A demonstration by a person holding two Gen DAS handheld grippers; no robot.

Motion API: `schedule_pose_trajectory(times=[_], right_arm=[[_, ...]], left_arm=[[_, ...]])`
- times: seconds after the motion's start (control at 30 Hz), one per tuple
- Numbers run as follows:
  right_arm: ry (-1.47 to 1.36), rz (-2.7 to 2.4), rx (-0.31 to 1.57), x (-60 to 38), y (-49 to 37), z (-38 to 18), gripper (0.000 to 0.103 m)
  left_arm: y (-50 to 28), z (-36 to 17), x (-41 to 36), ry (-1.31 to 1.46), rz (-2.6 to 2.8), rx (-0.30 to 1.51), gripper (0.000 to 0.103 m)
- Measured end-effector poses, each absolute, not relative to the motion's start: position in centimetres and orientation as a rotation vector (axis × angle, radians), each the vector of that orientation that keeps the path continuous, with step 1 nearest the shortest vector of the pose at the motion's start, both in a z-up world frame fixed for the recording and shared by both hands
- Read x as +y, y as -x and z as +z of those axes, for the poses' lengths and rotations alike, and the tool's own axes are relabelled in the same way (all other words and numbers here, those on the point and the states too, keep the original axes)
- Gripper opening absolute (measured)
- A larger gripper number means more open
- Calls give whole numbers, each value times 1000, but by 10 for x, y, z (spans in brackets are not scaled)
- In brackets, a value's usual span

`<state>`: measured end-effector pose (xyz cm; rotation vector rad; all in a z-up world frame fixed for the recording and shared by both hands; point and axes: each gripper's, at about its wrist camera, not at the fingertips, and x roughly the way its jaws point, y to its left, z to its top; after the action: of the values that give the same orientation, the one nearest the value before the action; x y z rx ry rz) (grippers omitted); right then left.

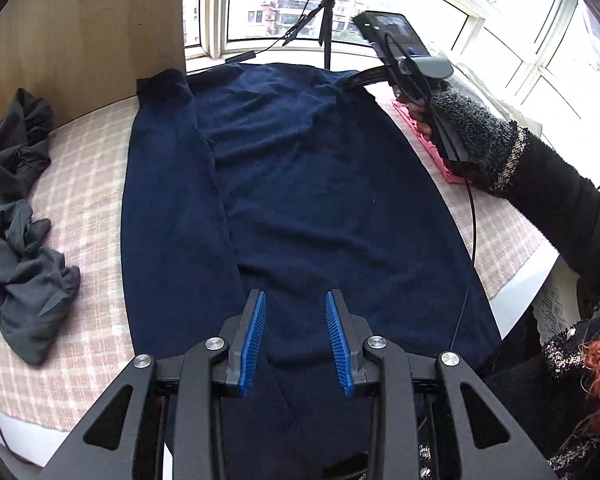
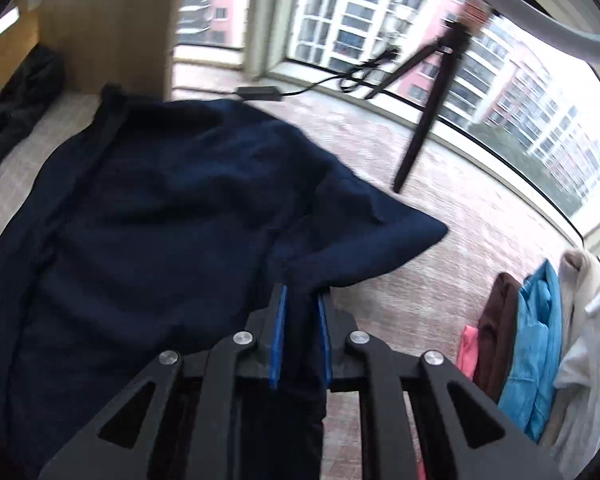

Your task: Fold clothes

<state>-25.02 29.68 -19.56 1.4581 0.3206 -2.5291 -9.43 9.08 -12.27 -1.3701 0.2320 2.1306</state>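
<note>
A dark navy garment [image 1: 300,184] lies spread lengthwise on a pink checked tablecloth [image 1: 80,184], one long strip folded in along its left side. My left gripper [image 1: 296,294] hovers over its near end, blue pads apart with nothing between them. At the far right corner of the garment is my right gripper [image 1: 346,82], held by a hand in a grey knit glove [image 1: 472,132]. In the right wrist view the right gripper [image 2: 302,290] has its pads close together on a bunched edge of the navy garment [image 2: 160,220], and a loose corner [image 2: 412,232] sticks out to the right.
A crumpled dark grey garment [image 1: 20,216] lies at the table's left. A wooden panel [image 1: 80,32] stands behind it. A tripod [image 1: 326,32] and cables sit by the window. A pink rack [image 1: 428,140] and hanging clothes, one blue [image 2: 536,344], are at the right.
</note>
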Motion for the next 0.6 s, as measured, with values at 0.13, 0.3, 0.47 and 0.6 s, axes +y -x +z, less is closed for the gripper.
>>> schedule_pose_trajectory(times=[0.13,0.3,0.47,0.6], right_arm=[[-1404,-2473,-108,334,251,-167,28],[-1518,-2647,-292,397,290,-178,28],[-1750,-2566,-286,397,327,-230,31],[-1796,-2543,-313,390,344,-254,35]], left_arm=[[116,-130,87,1370,2099,228,30],[135,-138,90,1365,2071,204,30],[155,-145,98,1371,2040,203,30],[171,-150,103,1375,2029,205,30]])
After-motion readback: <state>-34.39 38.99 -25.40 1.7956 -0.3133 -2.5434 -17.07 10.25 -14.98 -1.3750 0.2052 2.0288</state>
